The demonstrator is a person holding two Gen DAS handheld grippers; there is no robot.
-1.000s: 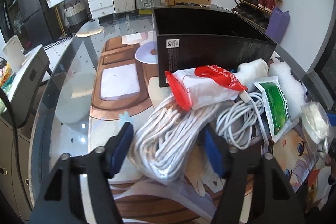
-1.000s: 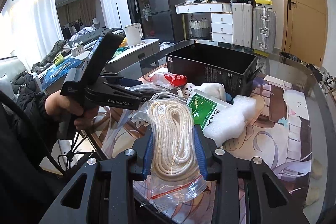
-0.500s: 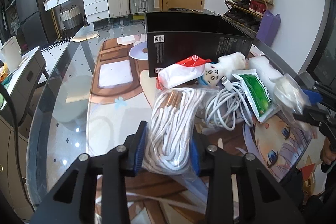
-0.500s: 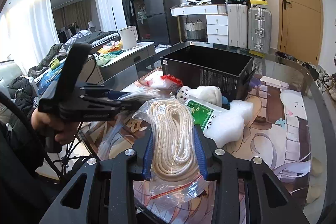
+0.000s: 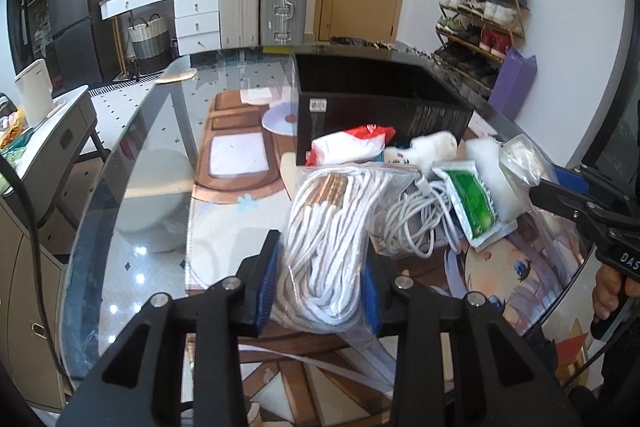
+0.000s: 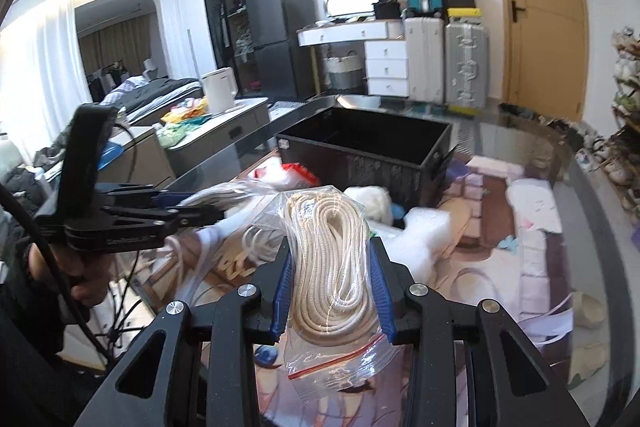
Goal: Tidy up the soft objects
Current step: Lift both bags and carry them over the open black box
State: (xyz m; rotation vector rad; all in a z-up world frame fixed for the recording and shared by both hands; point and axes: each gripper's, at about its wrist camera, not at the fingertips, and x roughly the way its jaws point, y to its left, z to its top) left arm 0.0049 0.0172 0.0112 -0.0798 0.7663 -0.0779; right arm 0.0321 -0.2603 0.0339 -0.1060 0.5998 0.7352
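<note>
My left gripper [image 5: 320, 279] is shut on a clear bag of white cords [image 5: 332, 223], held a little above the glass table [image 5: 140, 187]. In the right wrist view, my right gripper [image 6: 332, 291] is shut on a zip bag of cream rope [image 6: 332, 247], also off the table. The open black box [image 5: 380, 107] stands behind the pile; it shows as a black box [image 6: 360, 151] ahead of the right gripper. Each gripper appears in the other's view: the right gripper [image 5: 540, 183] at the far right, the left gripper [image 6: 216, 215] at the left.
In front of the box lie a red-and-white pouch [image 5: 348, 147], a white plush [image 5: 428, 147], a green packet [image 5: 472, 203], a loose white cable [image 5: 416, 227] and white foam [image 5: 492, 167]. A printed mat [image 5: 240, 163] covers the table's middle.
The left jaws closed on the bag of white cords and lifted it, drawing back from the pile. The right gripper kept its hold on the rope bag, nearly still.
</note>
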